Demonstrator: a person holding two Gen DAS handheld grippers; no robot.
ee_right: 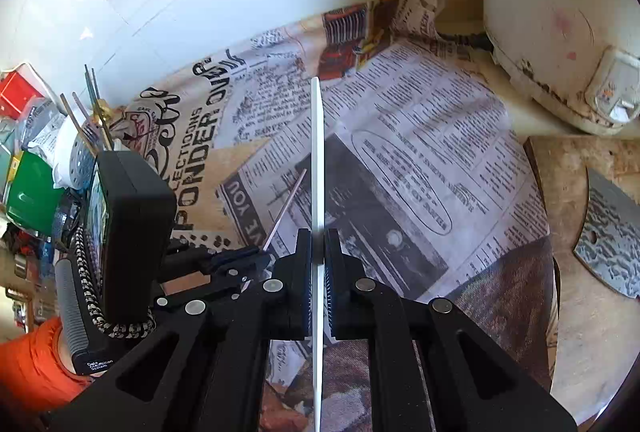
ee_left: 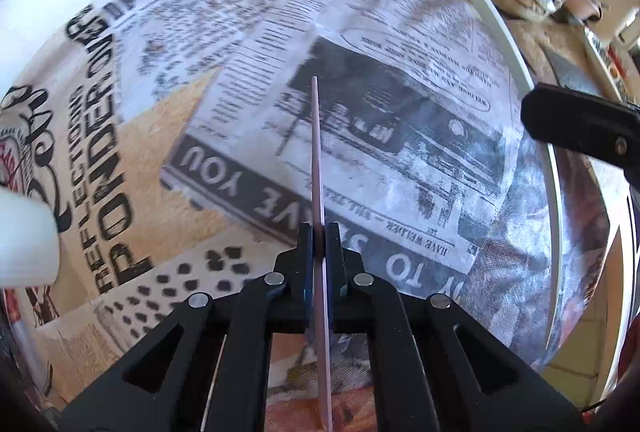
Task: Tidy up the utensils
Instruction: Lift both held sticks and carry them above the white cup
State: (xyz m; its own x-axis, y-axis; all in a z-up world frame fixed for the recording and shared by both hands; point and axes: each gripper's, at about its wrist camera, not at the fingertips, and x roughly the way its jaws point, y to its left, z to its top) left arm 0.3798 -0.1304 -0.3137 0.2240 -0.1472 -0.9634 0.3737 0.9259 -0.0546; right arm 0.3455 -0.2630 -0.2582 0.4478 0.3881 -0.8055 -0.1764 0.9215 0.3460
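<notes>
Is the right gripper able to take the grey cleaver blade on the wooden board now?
Probably not as things stand. The right gripper is shut on a thin white utensil, so its jaws are occupied. The grey cleaver blade lies uncovered on the wooden board, off to its right.

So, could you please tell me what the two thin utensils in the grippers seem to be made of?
The pink utensil in the left gripper looks like matte plastic: flat, uniform colour, no glint. The white utensil in the right gripper looks like smooth plastic too, though seen edge-on, so melamine is possible.
</notes>
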